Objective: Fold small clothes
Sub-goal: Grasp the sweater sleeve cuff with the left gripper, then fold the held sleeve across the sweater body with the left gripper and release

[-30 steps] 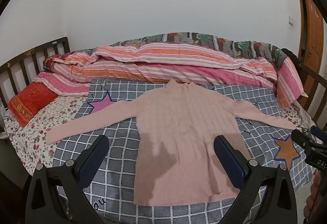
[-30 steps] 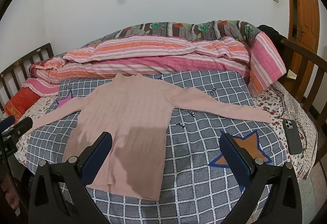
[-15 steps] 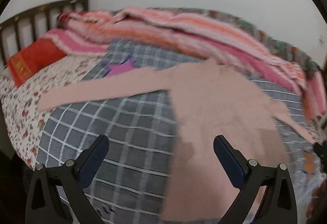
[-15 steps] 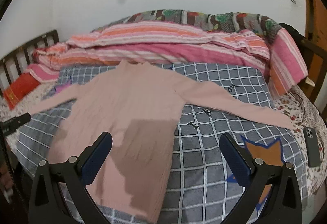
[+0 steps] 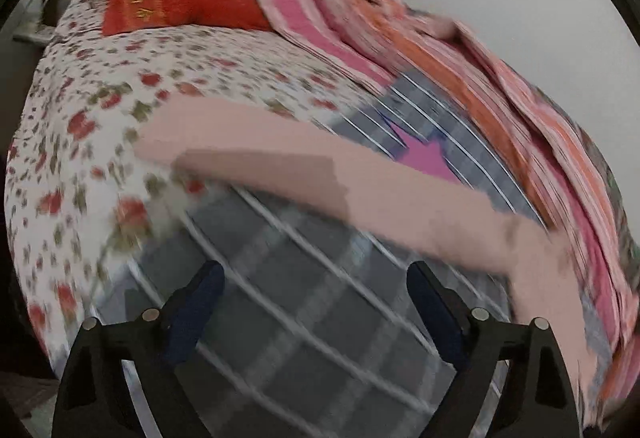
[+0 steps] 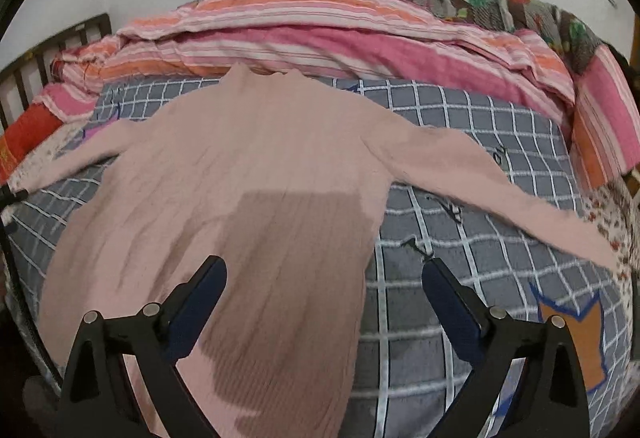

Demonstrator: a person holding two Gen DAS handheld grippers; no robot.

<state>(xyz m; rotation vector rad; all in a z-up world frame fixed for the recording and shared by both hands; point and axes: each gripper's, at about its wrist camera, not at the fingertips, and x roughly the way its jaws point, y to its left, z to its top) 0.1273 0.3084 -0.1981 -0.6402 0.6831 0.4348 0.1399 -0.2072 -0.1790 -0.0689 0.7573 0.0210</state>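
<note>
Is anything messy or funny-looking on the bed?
Nothing looks wrong. The pink sweater lies flat on the checked blanket, both sleeves spread out, not folded yet. The dark patch on it looks like a shadow, not a stain. Both grippers, left and right, are open and empty.

Sweater spread on the bed

The sweater (image 6: 248, 174) is laid flat on the blanket (image 6: 472, 142), with the quilt (image 6: 320, 26) heaped behind along the bed's far edge.

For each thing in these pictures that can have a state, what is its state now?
pink sweater: spread flat on the bed, both sleeves out, not yet folded.
left gripper: open, empty, above the checked blanket.
right gripper: open, empty, over the sweater's hem.
striped quilt: bunched at the far side.
</note>
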